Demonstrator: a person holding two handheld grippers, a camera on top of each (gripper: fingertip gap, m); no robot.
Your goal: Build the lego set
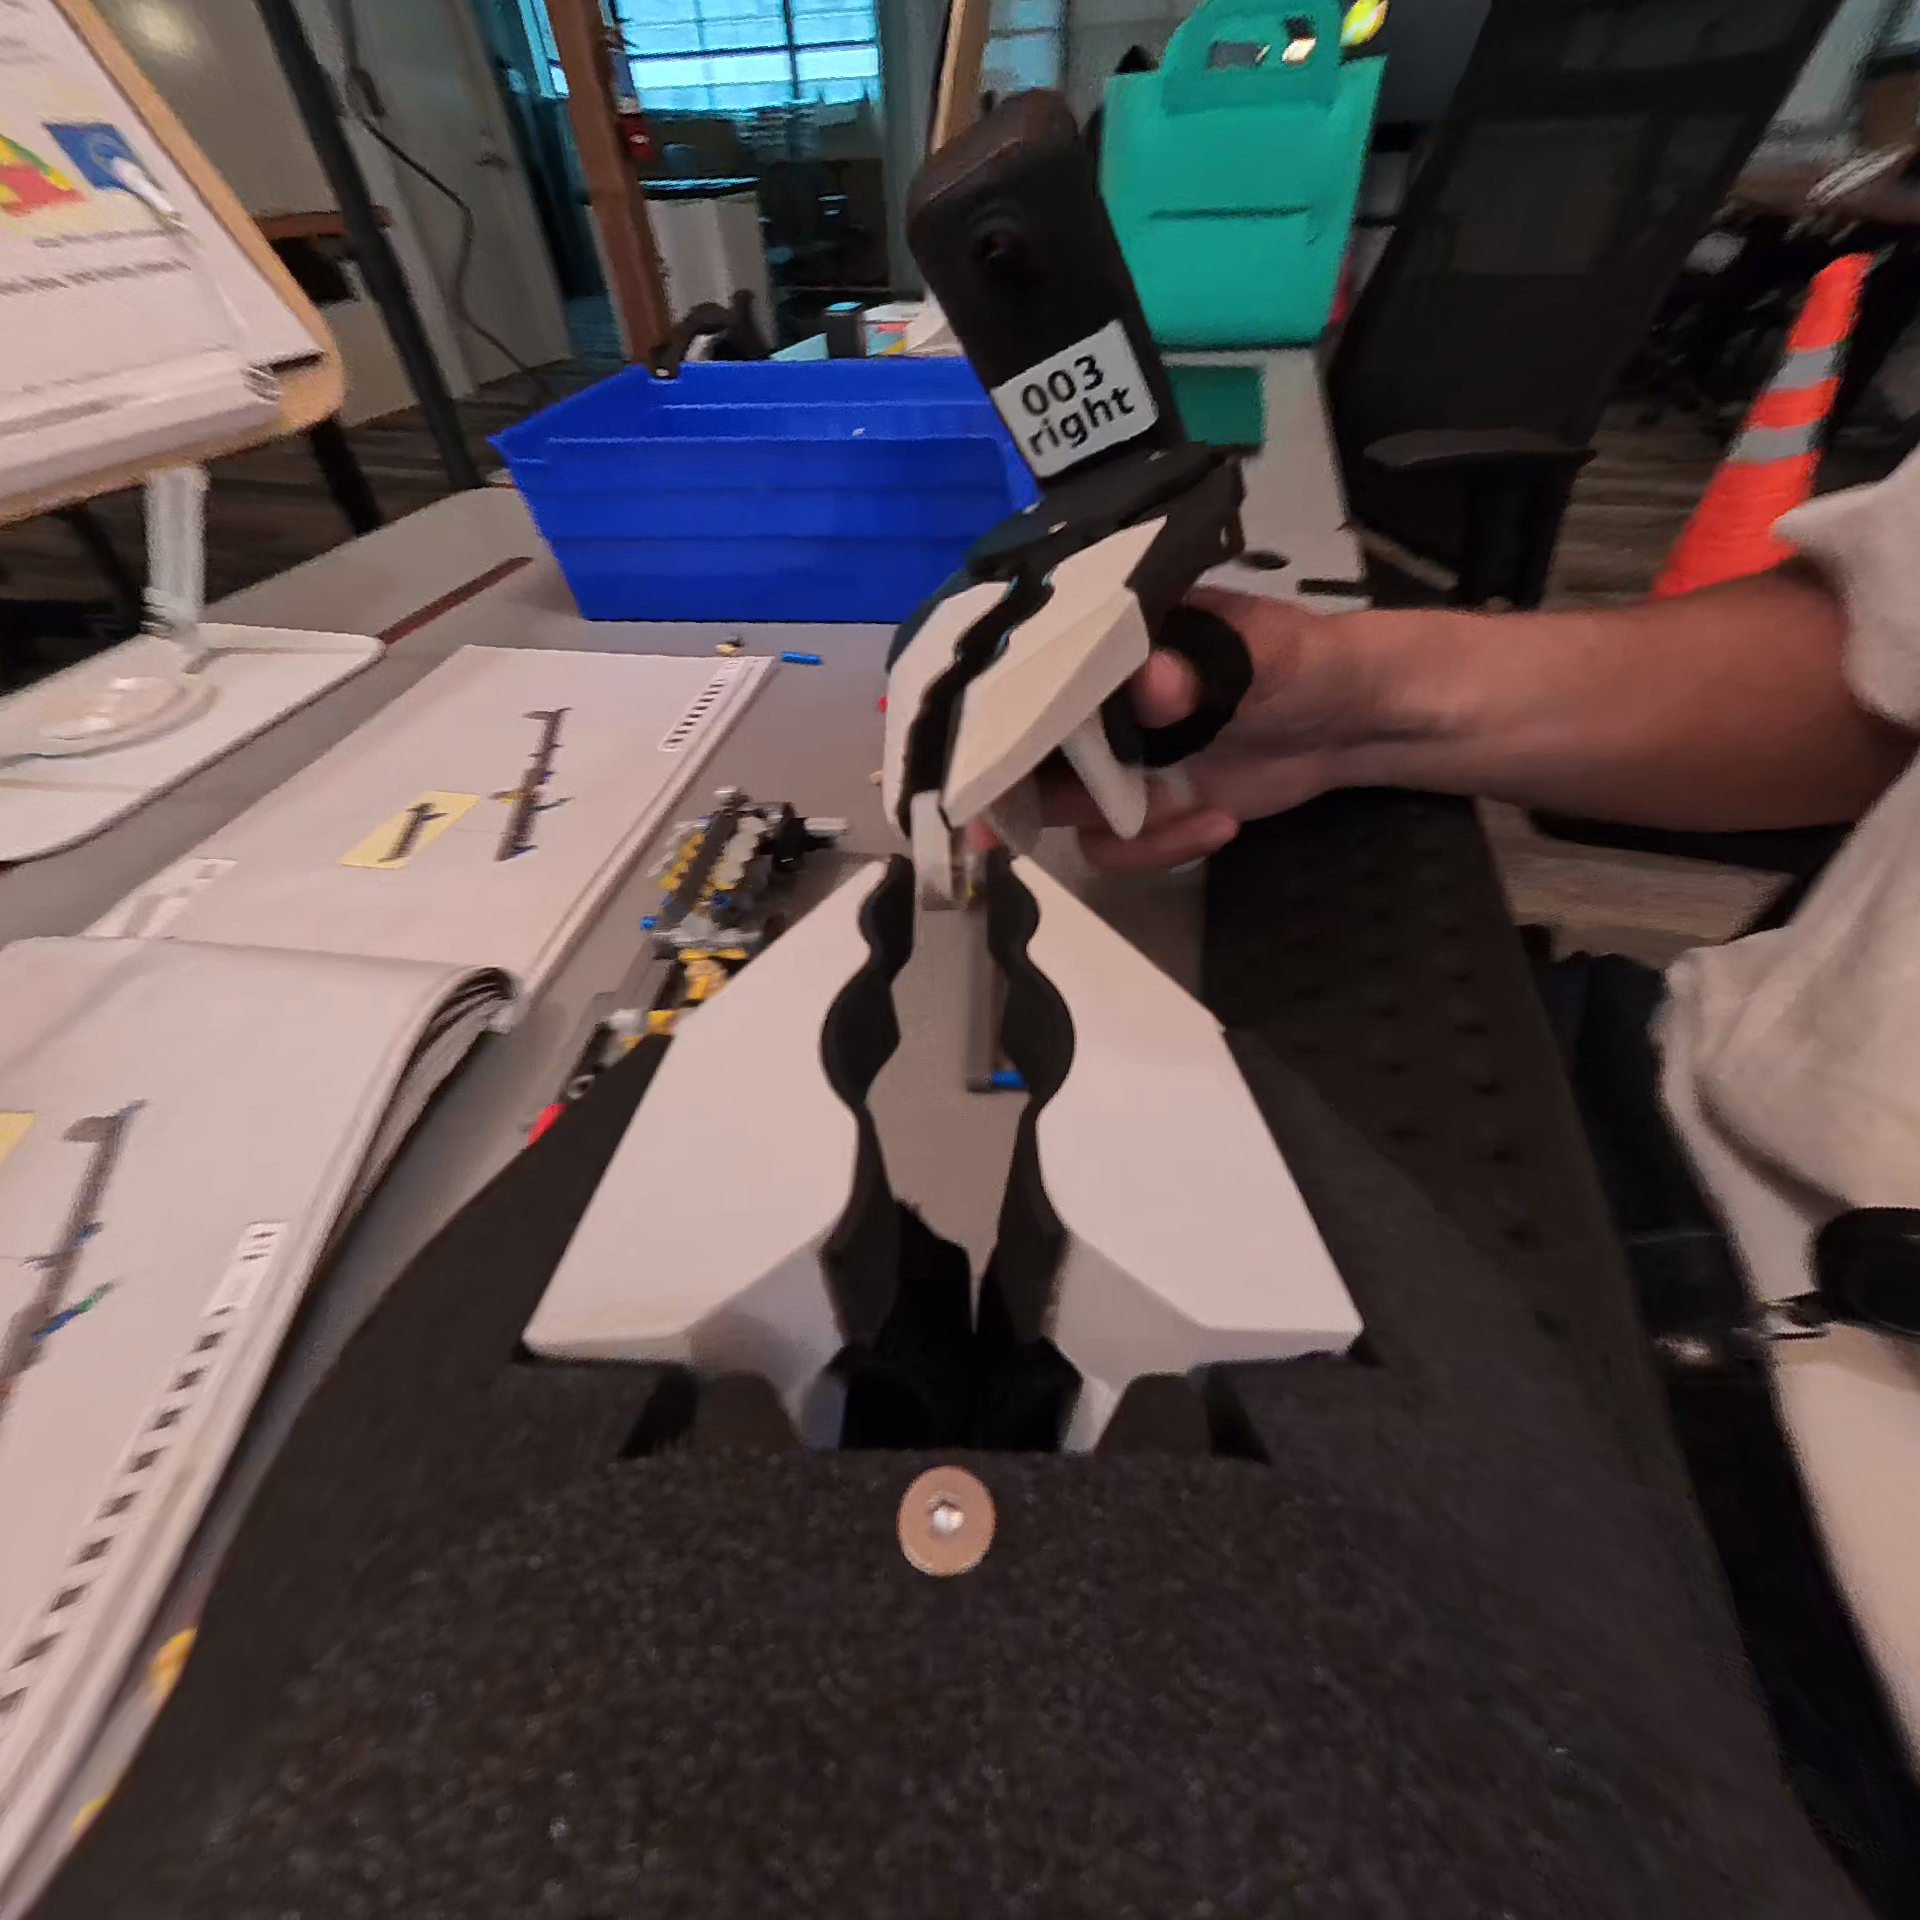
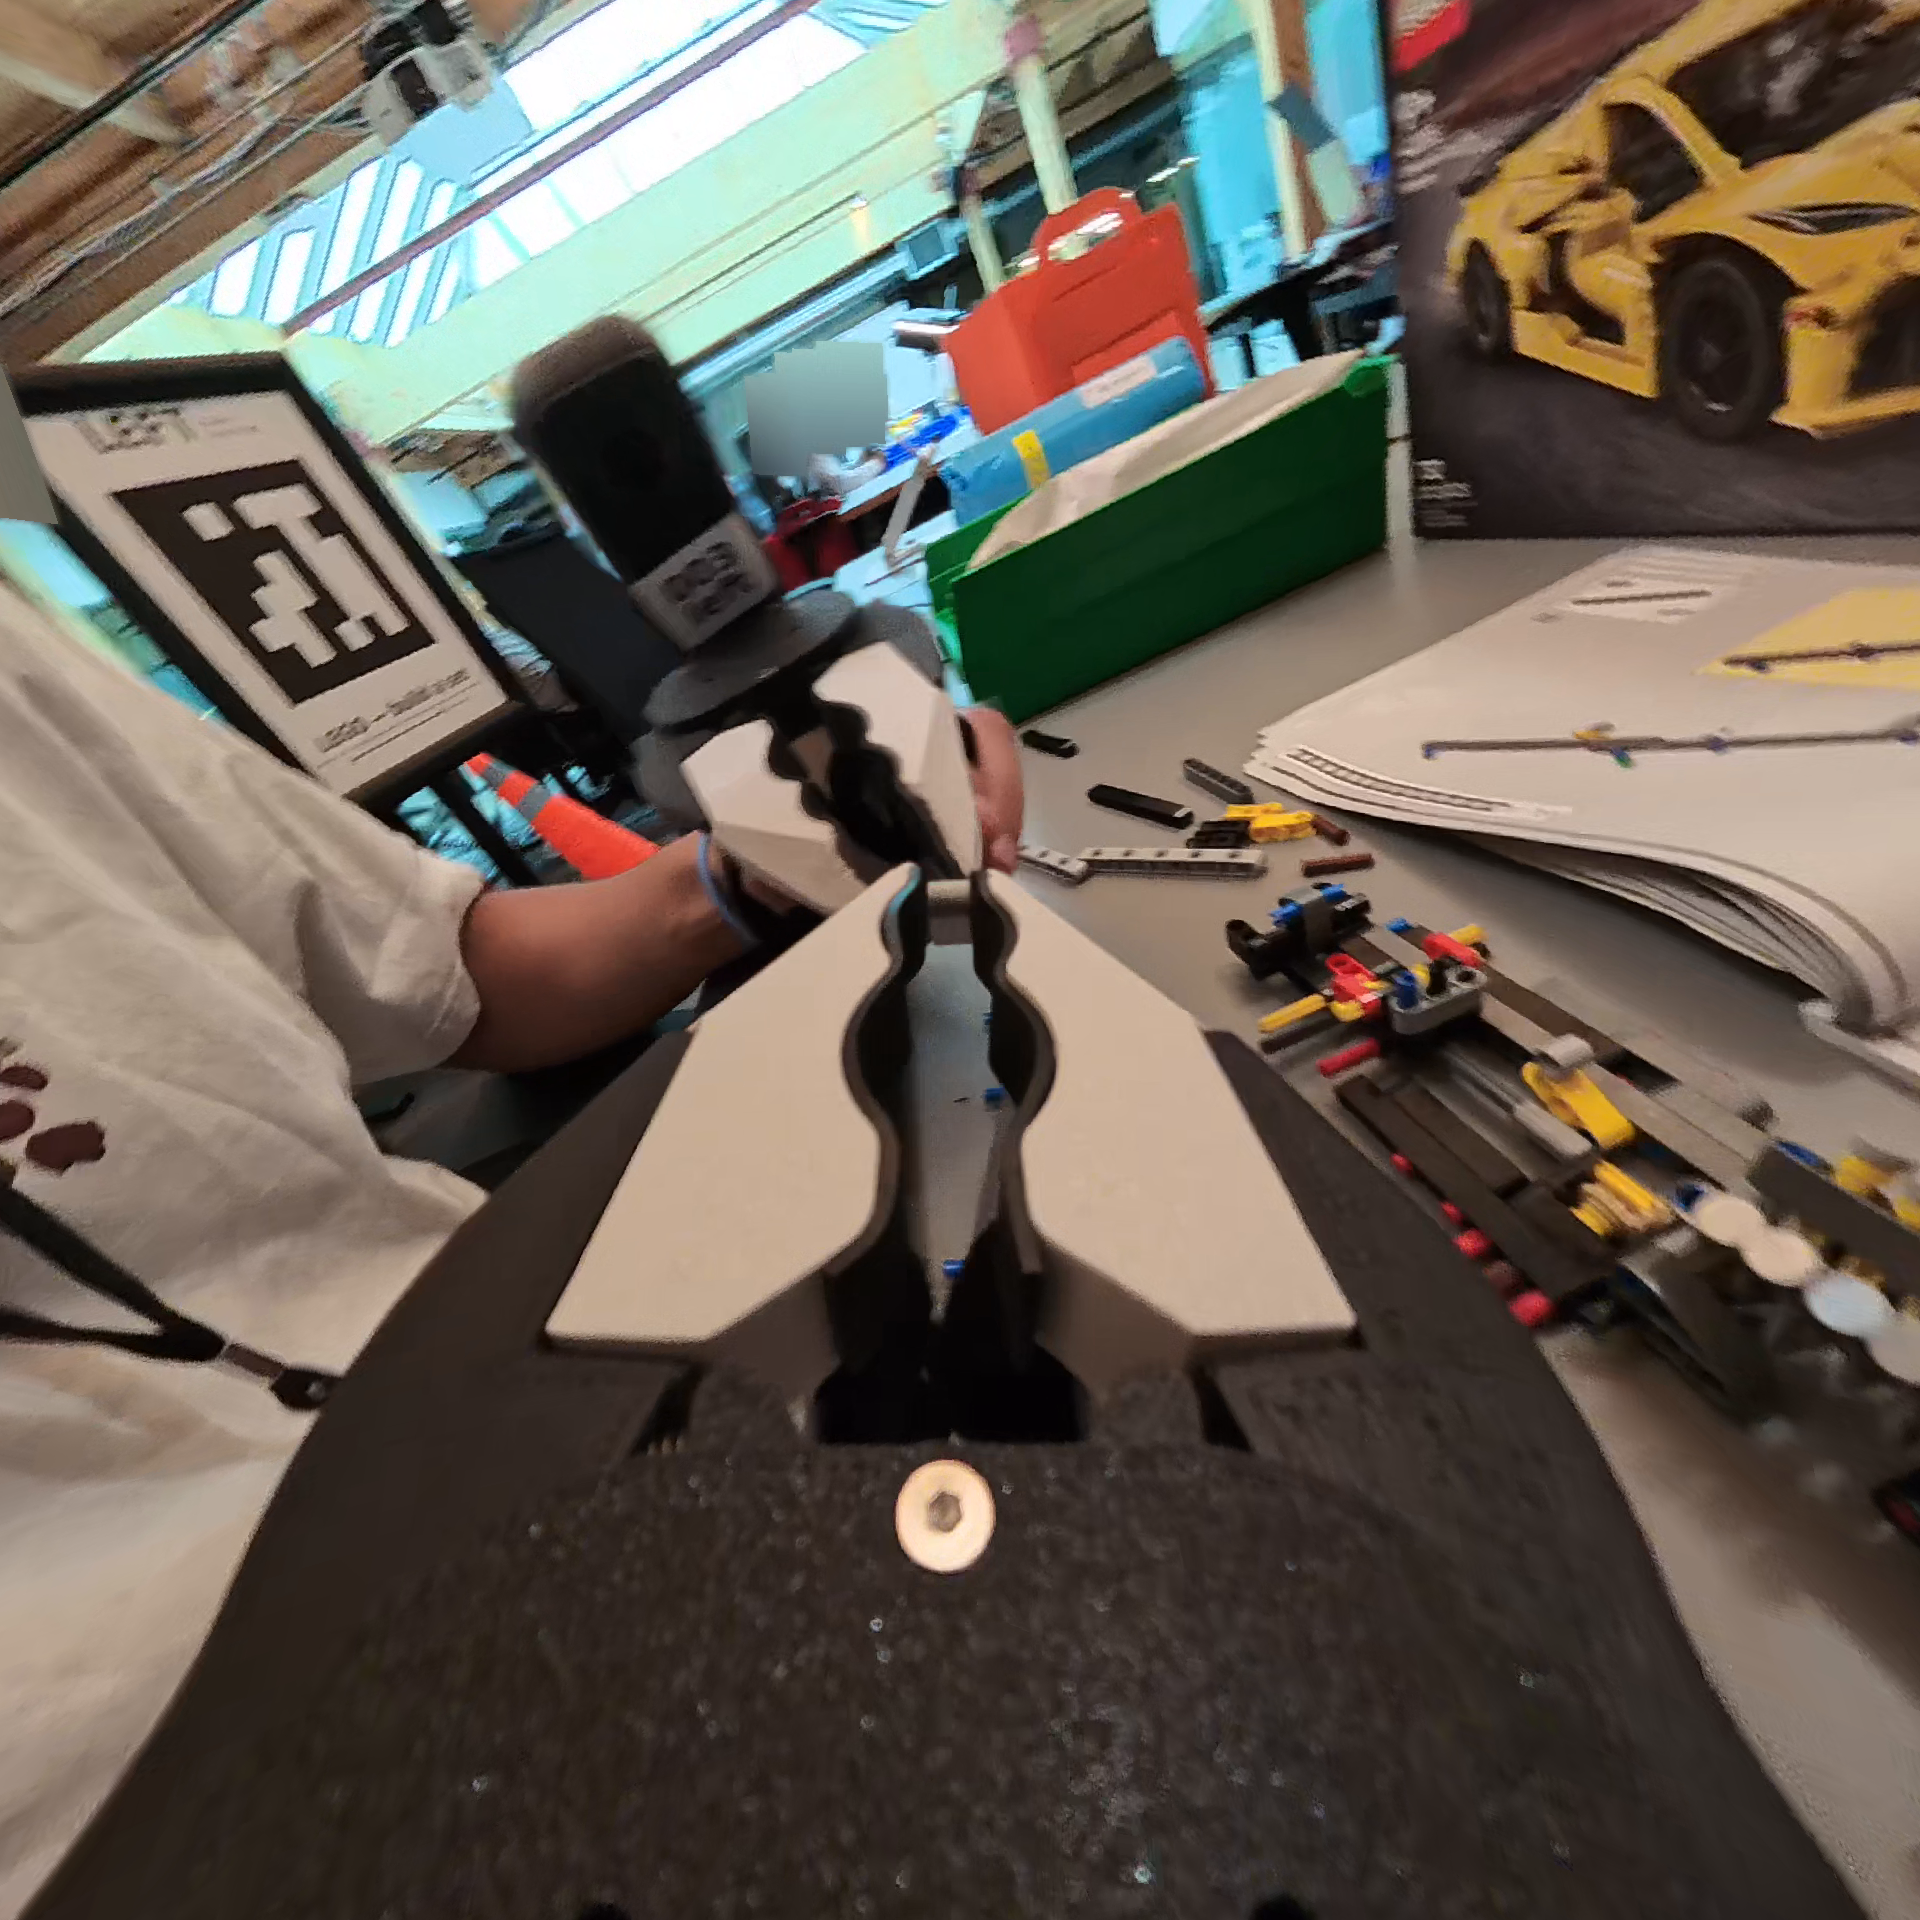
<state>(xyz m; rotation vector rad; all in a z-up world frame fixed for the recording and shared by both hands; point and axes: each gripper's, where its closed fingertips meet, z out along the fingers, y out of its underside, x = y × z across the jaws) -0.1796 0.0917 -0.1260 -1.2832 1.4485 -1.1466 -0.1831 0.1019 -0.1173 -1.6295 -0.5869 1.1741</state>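
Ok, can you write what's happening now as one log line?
left claw: grey beam between fingers, grip unclear | right claw: shut on grey piece | half-built model: beside booklet

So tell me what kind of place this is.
Probably a lab or workshop set up for recording: stacked blue bins and an orange traffic cone by the table, a fiducial marker board, high windows behind.

A grey table (image 1: 312,582) fills the foreground. At twelve o'clock, bright windows (image 1: 748,52) glow behind a wooden post (image 1: 608,177). An orange traffic cone (image 1: 1777,416) stands at two o'clock, on dark floor (image 1: 1621,488).
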